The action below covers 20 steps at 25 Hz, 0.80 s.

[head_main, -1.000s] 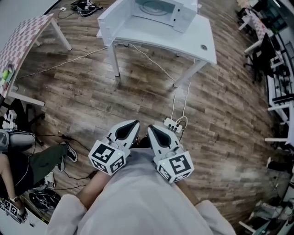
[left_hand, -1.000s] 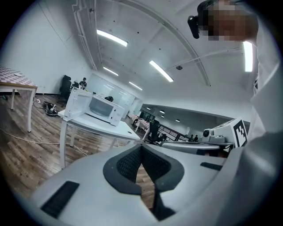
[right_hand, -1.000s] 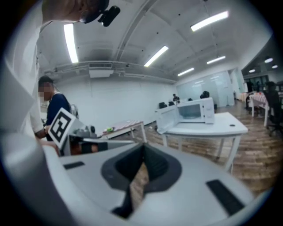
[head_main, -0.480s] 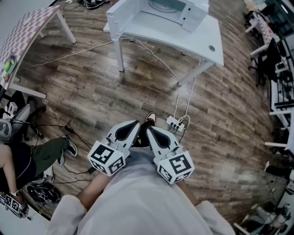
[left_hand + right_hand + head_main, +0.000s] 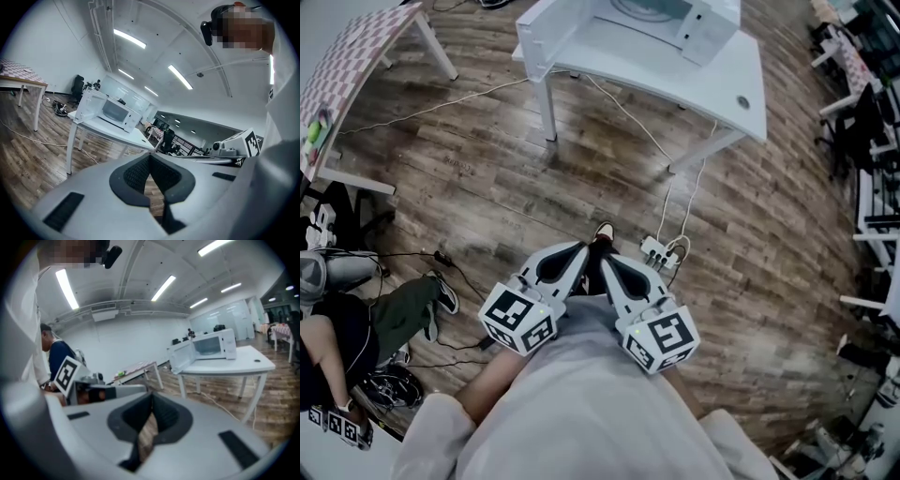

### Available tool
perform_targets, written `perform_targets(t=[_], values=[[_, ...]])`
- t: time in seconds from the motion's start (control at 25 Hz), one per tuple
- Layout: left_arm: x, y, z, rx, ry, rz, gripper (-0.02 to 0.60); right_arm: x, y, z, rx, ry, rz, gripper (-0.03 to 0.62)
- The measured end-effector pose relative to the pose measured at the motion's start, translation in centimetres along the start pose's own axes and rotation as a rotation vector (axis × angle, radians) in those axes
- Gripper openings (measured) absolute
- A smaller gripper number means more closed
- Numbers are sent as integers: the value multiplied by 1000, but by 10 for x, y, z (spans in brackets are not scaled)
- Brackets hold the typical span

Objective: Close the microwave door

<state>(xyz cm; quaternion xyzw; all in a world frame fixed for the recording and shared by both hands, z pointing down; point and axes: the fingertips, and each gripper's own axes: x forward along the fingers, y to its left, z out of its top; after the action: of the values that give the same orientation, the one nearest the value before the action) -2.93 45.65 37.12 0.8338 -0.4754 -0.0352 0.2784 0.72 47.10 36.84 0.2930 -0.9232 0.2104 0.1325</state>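
White-painted sheet with a glazed panel is what the microwave door (image 5: 546, 26) appears to be made of. It is therefore judged light, stiff and free on its hinge, with little force needed until the latch is met. It is seen at the upper left of the head view, swung wide open to the left of the microwave (image 5: 670, 14). The microwave is cut by the top edge of the frame and stands on the white bench (image 5: 712, 84). A push is judged better than a pinch, because the smooth panel offers little to be gripped. Contact is best made on the flat face near the free edge, since a push close to the hinge would be weak. The oven is judged light enough to be shifted on the smooth bench top if the door is slammed, so a steady, gentle swing is called for. Lower down, at the centre of the frame, the left tool (image 5: 574, 255) is held close against the body and pointed forward and down at the wooden floor (image 5: 487, 187). Its jaws are brought together, with only a thin slit left between the pads, and nothing is held. Just to its right, the right tool (image 5: 609, 264) is held in a mirrored pose, likewise closed and empty. Both are well apart from the door, and no contact has yet been made.
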Motion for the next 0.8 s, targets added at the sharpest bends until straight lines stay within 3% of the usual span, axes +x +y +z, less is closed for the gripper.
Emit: perform_targets(t=[0.24, 0.64, 0.8], values=[[31, 20, 11, -18, 5, 23, 14, 19, -29, 14, 6, 10, 17, 23], [103, 51, 47, 57, 28, 67, 14, 65, -94, 58, -8, 14, 65, 23], [122, 67, 60, 40, 33, 106, 14, 81, -112, 75, -19, 17, 102, 23]])
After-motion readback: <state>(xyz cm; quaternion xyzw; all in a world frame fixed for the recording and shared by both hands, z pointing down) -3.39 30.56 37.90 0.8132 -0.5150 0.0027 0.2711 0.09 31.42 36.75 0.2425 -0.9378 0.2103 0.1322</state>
